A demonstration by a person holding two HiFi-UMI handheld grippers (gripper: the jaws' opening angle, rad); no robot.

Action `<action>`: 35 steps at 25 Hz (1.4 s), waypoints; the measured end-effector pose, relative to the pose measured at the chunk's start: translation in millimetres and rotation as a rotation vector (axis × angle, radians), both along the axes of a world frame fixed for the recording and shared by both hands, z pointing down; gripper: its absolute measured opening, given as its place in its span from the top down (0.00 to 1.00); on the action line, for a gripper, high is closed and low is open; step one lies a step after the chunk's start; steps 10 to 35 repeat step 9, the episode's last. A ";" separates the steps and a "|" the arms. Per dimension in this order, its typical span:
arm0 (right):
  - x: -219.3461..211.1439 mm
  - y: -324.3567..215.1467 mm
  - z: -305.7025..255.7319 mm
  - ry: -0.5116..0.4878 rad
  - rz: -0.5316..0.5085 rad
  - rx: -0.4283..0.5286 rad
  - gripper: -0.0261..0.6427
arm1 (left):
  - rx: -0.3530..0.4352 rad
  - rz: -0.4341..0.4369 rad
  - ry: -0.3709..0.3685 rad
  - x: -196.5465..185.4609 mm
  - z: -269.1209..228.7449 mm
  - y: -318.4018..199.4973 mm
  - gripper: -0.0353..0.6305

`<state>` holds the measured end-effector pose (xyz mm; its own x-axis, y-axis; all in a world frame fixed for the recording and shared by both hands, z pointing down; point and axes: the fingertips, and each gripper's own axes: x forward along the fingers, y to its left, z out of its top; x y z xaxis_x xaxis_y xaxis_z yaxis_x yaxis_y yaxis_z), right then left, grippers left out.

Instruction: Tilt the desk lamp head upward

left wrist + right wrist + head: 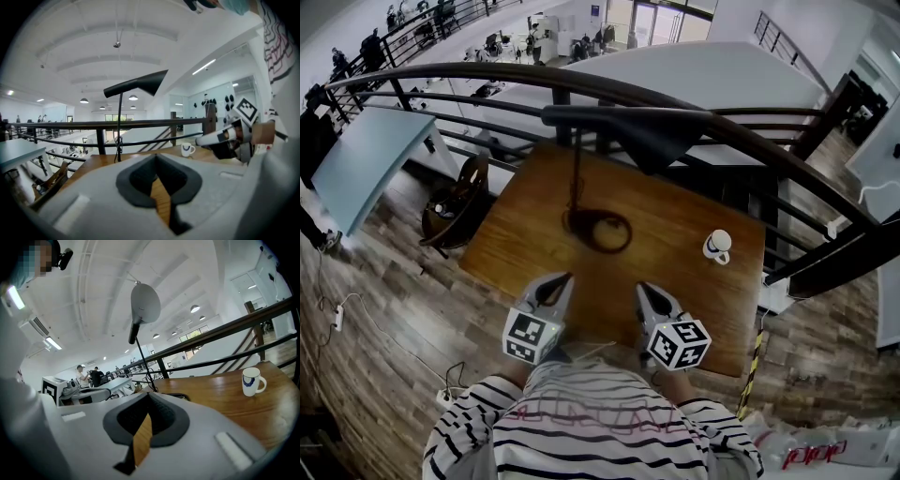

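- Bottom centre, head view: your striped shirt (pixel 600 427).
- Just above it, left of centre: your left gripper (pixel 564 277). The jaws are clenched together and grasp nothing. In the left gripper view only table wood shows through the slit between the pads.
- Beside it, right of centre: your right gripper (pixel 641 287). The jaws are likewise pressed together and empty. Both grippers hang over the near edge of the table with their tips pointing away from you, well apart from the lamp.
- Frame centre: table (pixel 684 211), brown wood.
- Middle of the table: lamp base (pixel 602 231), a dark round ring. A thin stem (pixel 576 173) rises from its left side.
- Right part of the table: mug (pixel 718 246), white with a blue mark, upright and well apart from the base.
- Upper centre: lamp head (pixel 649 133), dark and cone-shaped, standing high over the far side of the table. In the left gripper view the lamp head (pixel 140 84) widens toward the right.
- Behind the table: railing (pixel 469 73), dark and curved, with a lower floor beyond it.
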<state>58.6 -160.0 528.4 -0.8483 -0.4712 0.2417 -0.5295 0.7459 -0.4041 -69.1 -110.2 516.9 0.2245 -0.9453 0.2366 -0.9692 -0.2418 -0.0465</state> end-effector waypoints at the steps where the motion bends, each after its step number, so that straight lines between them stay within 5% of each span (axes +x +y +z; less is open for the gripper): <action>1: 0.6 0.4 -0.4 0.000 0.001 0.000 0.96 | -0.004 0.003 -0.005 1.6 -0.9 0.5 0.94; 35: -1.3 -4.1 -1.6 -0.003 0.001 -0.003 0.96 | -0.010 0.000 -0.013 -0.3 -3.4 -2.9 0.94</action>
